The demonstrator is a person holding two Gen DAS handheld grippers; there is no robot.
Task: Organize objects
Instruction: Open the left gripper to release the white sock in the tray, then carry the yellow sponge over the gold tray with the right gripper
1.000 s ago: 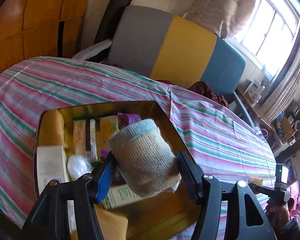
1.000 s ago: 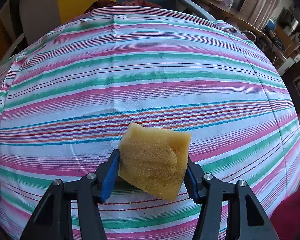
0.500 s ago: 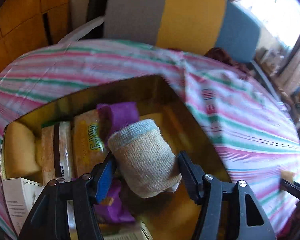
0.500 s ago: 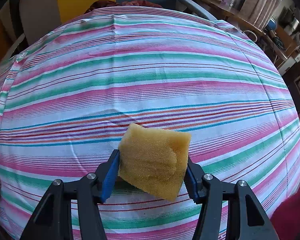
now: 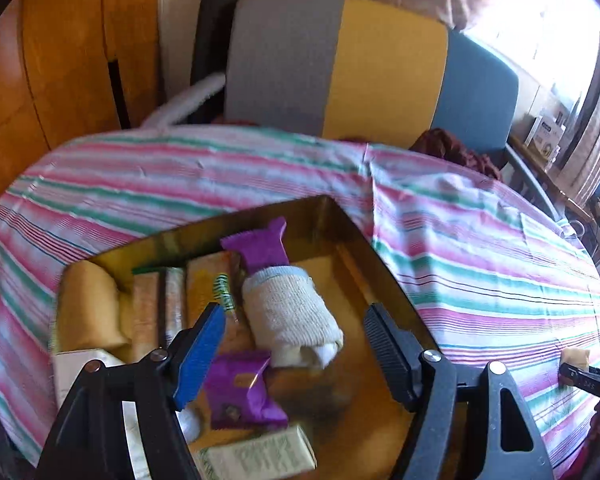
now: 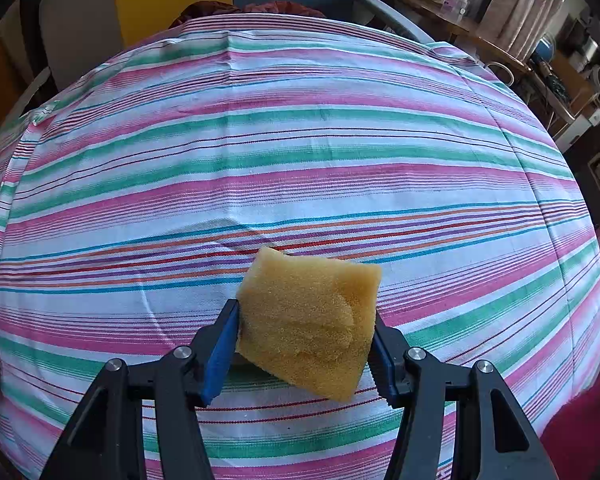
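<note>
Lying inside the gold tin point(image 5: 384, 276), the rolled sock point(image 5: 290, 312) rests on its side beside purple wrappers point(image 5: 240, 394) and packaged bars point(image 5: 208, 284). It appears soft, light and compressible; a hold across the middle of the roll would likely suit it best. The left gripper point(image 5: 292, 354) stands with jaws apart, clear of the sock on both sides. The right gripper point(image 6: 304, 340) is clamped on a yellow sponge point(image 6: 308, 320), held above the striped cloth point(image 6: 300, 140) covering the bench. The sponge looks equally light and yielding, dented slightly at the grip. The tin is judged its probable destination.
</note>
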